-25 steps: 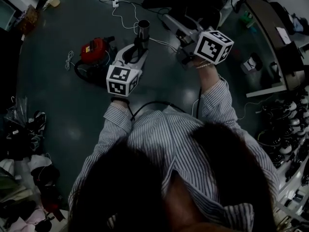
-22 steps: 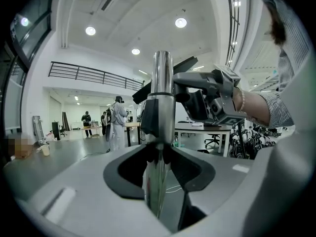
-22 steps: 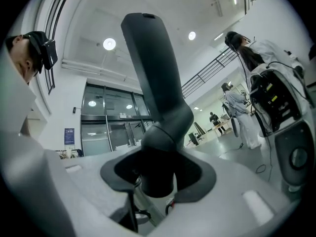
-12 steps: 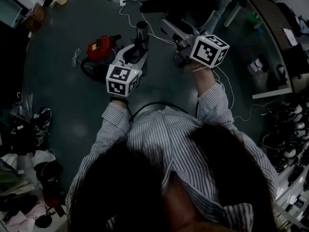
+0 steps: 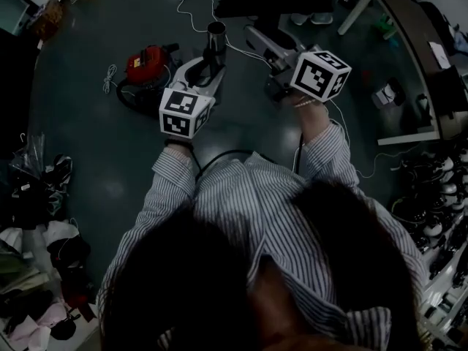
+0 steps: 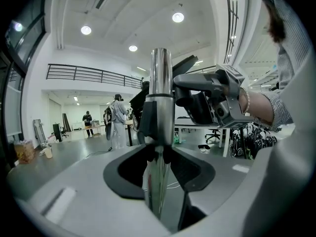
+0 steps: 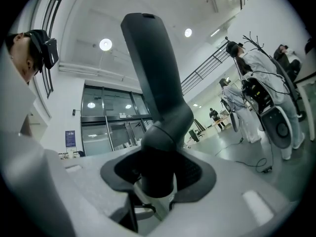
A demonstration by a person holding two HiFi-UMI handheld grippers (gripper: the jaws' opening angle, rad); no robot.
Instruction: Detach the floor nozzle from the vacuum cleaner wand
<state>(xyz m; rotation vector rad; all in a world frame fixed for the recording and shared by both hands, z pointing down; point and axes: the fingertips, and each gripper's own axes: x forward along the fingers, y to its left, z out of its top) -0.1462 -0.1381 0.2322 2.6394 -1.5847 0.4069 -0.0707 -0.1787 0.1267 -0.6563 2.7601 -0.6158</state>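
Within left gripper (image 6: 160,166), wand (image 6: 160,83), within right gripper (image 7: 158,173), nozzle (image 7: 154,73)

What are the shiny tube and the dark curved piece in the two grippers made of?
The tube looks like polished metal, chrome or steel: it shows bright, mirror-like streaks. The dark curved piece is probably moulded plastic, matt dark grey, with soft dull highlights and no reflections.

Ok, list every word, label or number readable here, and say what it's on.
No text can be read.
Blue wall sign: too small to read.
Red vacuum cleaner: any print is too blurred.
Marker cubes: square patterns only, no letters.
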